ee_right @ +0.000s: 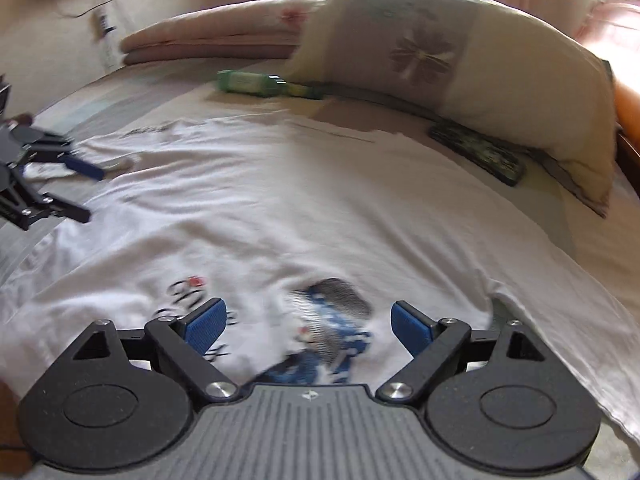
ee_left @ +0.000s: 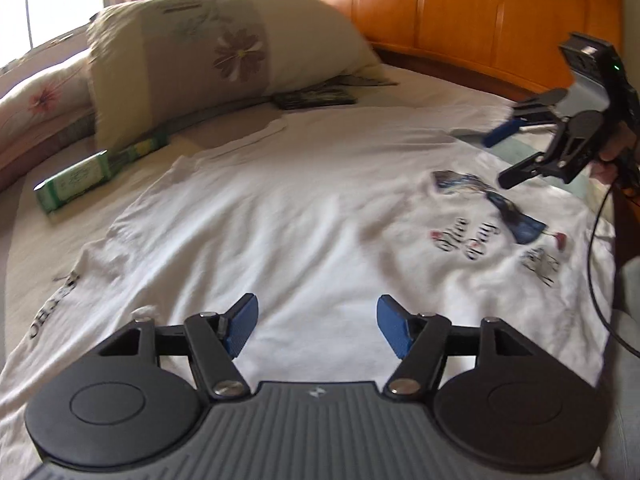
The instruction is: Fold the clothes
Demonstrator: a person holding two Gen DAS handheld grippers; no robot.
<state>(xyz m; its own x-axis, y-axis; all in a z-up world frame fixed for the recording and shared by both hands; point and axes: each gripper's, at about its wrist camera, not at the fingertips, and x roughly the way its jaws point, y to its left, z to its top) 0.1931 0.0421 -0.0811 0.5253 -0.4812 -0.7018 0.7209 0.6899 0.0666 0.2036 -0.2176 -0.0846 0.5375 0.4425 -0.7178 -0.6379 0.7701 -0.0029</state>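
A white T-shirt [ee_left: 280,208] with a blue and black print [ee_left: 492,216] lies spread flat on the bed. In the left wrist view my left gripper [ee_left: 318,330] hovers over the shirt's plain white part, open, with nothing between its blue pads. My right gripper [ee_left: 496,158] shows at the far right of that view, held by a hand, above the shirt's edge. In the right wrist view my right gripper [ee_right: 308,328] is open above the shirt's print [ee_right: 328,332], holding nothing. The left gripper [ee_right: 86,192] appears at the left edge there, open over the shirt [ee_right: 300,200].
A large floral pillow [ee_left: 224,56] leans at the head of the bed against an orange wooden headboard [ee_left: 480,12]. A green box [ee_left: 76,180] and a dark flat object [ee_left: 316,98] lie beside the pillow. Folded pink bedding [ee_right: 208,40] is stacked at the far side.
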